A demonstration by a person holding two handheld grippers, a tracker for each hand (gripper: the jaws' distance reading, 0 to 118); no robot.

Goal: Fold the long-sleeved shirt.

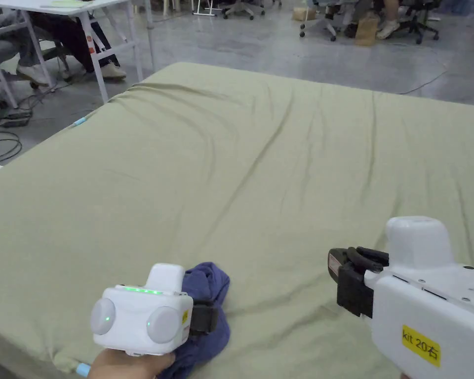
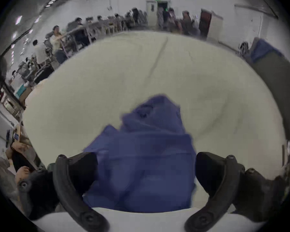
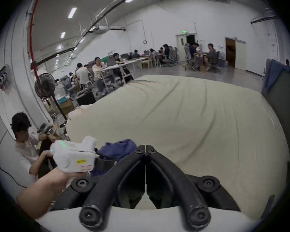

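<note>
1. The left hand-held gripper [image 1: 209, 316] has its jaws wide apart around the bunched blue shirt [image 1: 209, 288], which sits at the bed's [image 1: 260, 163] near edge.
2. The right hand-held gripper [image 3: 145, 146], jaws together, holds nothing.
3. Best bet: close on one layer, lift, shake it flat

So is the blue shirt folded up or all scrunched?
Scrunched: the blue shirt sits in a crumpled heap on the green sheet, between the left claw's jaws.

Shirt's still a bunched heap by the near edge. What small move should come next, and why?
Probably close the left gripper on the blue shirt: its jaws stand open around the bunched cloth near the edge of the green sheet, while the right gripper is shut and empty beside it, so nothing can be spread yet.
</note>
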